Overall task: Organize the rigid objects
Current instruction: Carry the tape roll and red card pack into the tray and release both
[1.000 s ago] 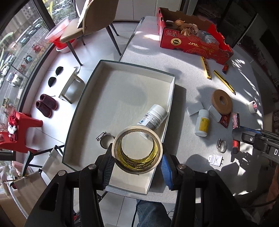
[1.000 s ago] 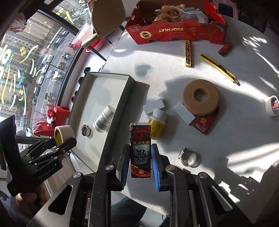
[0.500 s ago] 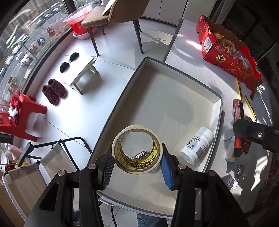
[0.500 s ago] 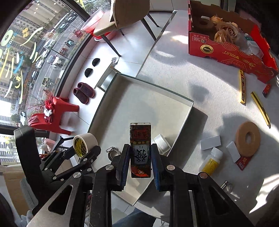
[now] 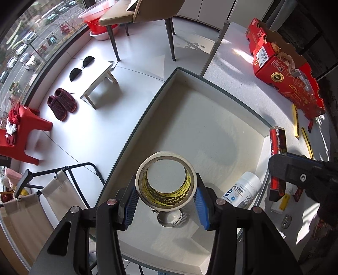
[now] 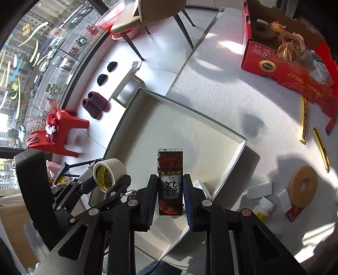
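My left gripper (image 5: 165, 189) is shut on a beige tape roll (image 5: 166, 179) with yellow print inside. It hangs over the near left part of a white shallow tray (image 5: 211, 127), just above a metal hose clamp (image 5: 170, 217). A white bottle (image 5: 243, 192) lies in the tray's near right corner. My right gripper (image 6: 170, 179) is shut on a red and black box (image 6: 170, 162), held upright over the tray's (image 6: 169, 122) near edge. In the right wrist view the left gripper (image 6: 105, 178) and its tape roll (image 6: 109, 169) are at the left.
On the table to the right lie a red fruit carton (image 6: 285, 63), two yellow knives (image 6: 303, 120), a brown tape disc (image 6: 303, 186), white blocks (image 6: 258, 190) and a yellow bottle (image 6: 262, 211). Left of the tray is the floor, with a chair (image 5: 137, 12) and a red stool (image 5: 23, 135).
Both grippers moved left over the tray. The tape roll went from beside the white bottle to above the hose clamp and sank. The red box went from the table to the tray's near edge.
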A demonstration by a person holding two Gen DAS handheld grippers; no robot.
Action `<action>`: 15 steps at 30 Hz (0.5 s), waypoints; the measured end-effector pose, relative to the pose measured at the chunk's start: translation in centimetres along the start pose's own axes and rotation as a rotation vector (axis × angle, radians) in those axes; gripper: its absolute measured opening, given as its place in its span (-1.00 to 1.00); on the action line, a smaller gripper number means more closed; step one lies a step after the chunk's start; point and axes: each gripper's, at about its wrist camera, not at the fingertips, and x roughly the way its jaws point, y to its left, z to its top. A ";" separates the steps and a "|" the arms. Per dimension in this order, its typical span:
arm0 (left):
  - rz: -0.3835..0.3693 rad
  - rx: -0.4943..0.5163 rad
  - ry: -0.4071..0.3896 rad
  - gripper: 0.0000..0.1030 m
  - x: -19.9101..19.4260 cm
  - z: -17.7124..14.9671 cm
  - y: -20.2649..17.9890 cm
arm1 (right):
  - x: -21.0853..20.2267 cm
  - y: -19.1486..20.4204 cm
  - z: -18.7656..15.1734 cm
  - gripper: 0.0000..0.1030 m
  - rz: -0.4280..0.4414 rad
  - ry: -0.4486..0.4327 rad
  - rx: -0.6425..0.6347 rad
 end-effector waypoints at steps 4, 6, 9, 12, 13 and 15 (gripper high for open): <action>0.003 -0.001 0.013 0.00 0.5 0.0 -0.2 | 0.6 -0.3 0.1 -0.52 -0.004 0.013 0.006; 0.006 -0.003 0.017 0.00 0.6 0.1 -0.2 | 0.9 -0.5 0.3 -0.52 -0.004 0.018 0.013; 0.010 -0.005 0.022 0.00 0.9 0.2 -0.3 | 1.1 -0.7 0.6 -0.52 -0.007 0.022 0.018; 0.015 -0.005 0.027 0.00 1.1 0.3 -0.4 | 1.4 -0.7 0.7 -0.52 -0.007 0.027 0.016; 0.016 -0.006 0.027 0.00 1.1 0.3 -0.3 | 1.4 -0.7 0.8 -0.52 -0.006 0.029 0.015; 0.015 -0.006 0.030 0.00 1.2 0.4 -0.4 | 1.6 -0.6 0.8 -0.52 -0.008 0.032 0.010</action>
